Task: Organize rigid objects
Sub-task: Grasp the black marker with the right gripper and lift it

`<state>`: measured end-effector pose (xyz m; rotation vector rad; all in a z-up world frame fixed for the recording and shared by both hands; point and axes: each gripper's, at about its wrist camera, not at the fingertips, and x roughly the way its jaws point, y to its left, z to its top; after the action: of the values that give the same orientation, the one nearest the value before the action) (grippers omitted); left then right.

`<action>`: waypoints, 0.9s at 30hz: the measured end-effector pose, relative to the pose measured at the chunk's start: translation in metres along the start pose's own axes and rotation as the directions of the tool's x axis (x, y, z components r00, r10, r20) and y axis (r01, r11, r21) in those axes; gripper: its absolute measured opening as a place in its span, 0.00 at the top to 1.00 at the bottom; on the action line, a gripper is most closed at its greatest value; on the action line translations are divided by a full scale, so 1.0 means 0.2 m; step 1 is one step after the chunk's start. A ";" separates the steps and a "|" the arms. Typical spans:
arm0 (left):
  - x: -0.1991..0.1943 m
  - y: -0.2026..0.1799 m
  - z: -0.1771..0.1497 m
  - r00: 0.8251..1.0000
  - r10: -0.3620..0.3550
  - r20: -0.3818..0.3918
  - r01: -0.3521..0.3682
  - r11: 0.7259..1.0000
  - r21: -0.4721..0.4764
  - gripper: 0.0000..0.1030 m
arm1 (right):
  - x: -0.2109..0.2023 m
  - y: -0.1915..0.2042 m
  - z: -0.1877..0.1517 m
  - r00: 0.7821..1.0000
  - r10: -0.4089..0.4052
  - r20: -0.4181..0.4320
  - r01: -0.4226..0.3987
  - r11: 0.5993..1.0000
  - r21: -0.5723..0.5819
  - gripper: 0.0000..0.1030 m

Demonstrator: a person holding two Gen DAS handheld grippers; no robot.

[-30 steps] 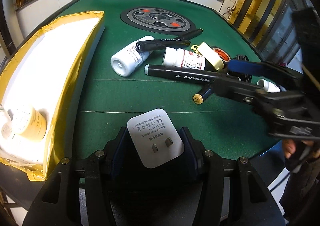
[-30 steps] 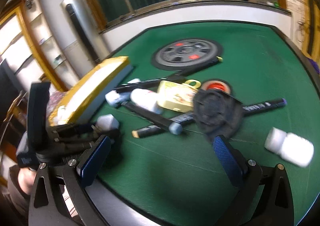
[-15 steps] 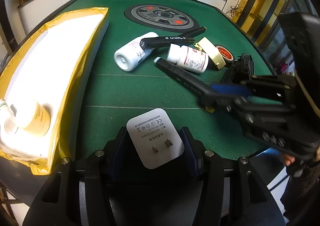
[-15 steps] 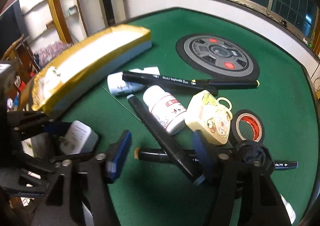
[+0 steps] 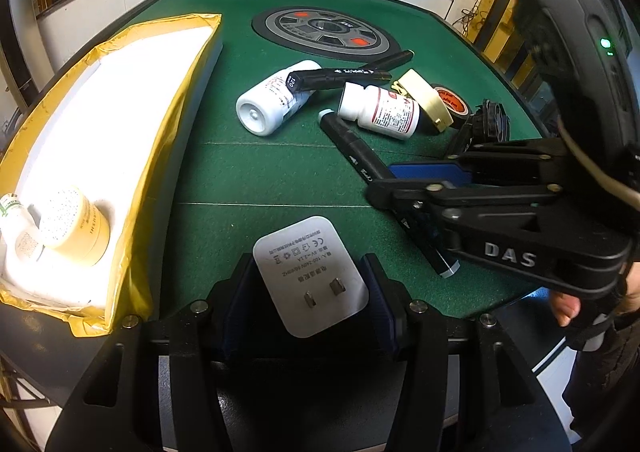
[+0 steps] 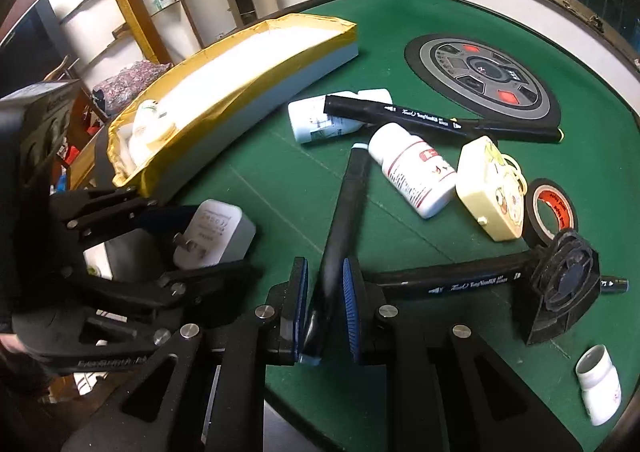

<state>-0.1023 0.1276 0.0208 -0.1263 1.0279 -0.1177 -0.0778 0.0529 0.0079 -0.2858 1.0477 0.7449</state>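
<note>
My left gripper is shut on a white charger plug, prongs up, over the near table edge. To its left stands a white foam box with yellow tape, holding a cream jar and a white bottle. My right gripper is shut on the near end of a black marker. The marker's far end points at a red-labelled white bottle. In the right wrist view the left gripper with the charger is just left of it.
On the green felt lie another white bottle, a second marker, a third marker, a cream case, a tape roll, a black fan and a small bottle. A round panel sits in the table's middle.
My right gripper has swung in from the right and shut on the black marker, which has turned end-on toward me. The left gripper keeps the charger, barely moved.
</note>
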 end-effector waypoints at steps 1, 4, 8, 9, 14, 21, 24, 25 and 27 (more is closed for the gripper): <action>0.00 0.00 0.00 1.000 -0.002 0.002 0.002 1.000 -0.001 0.50 | 0.01 -0.01 0.01 1.000 0.001 -0.003 0.000 1.000 0.011 0.84; 0.00 0.01 0.00 1.000 -0.006 0.001 0.006 1.000 -0.013 0.50 | 0.05 -0.03 0.04 1.000 -0.002 -0.004 0.002 0.999 0.037 0.84; -0.01 0.00 0.00 1.000 0.003 0.001 -0.003 1.000 -0.011 0.50 | 0.10 -0.04 0.07 1.000 0.002 -0.016 -0.002 0.999 0.053 0.84; -0.01 0.00 -0.01 1.000 0.006 0.003 -0.006 1.000 -0.008 0.50 | 0.10 -0.04 0.07 1.000 0.003 -0.011 -0.002 0.999 0.053 0.84; -0.02 0.00 -0.02 1.000 0.003 0.031 -0.003 1.000 -0.019 0.50 | 0.10 -0.01 0.07 1.000 -0.023 0.007 0.023 0.999 0.028 0.84; -0.04 0.00 -0.01 0.998 -0.016 0.053 0.018 0.999 -0.038 0.51 | 0.10 0.02 0.05 0.998 -0.056 0.030 0.057 0.998 -0.001 0.84; -0.06 0.00 0.00 0.998 -0.020 0.060 0.022 0.999 -0.036 0.51 | 0.09 0.01 0.04 0.998 -0.046 0.048 0.046 0.999 0.012 0.86; -0.06 0.00 0.00 0.998 -0.020 0.061 0.022 0.999 -0.037 0.51 | 0.08 0.01 0.04 0.998 -0.043 0.056 0.043 0.999 0.017 0.87; -0.07 0.00 0.01 0.998 -0.021 0.066 0.024 0.999 -0.038 0.51 | 0.06 0.01 0.03 0.997 -0.036 0.074 0.035 0.999 0.018 0.87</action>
<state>-0.1080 0.1304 0.0342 -0.1763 0.9641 -0.1134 -0.0719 0.0628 0.0018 -0.2603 0.9759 0.7094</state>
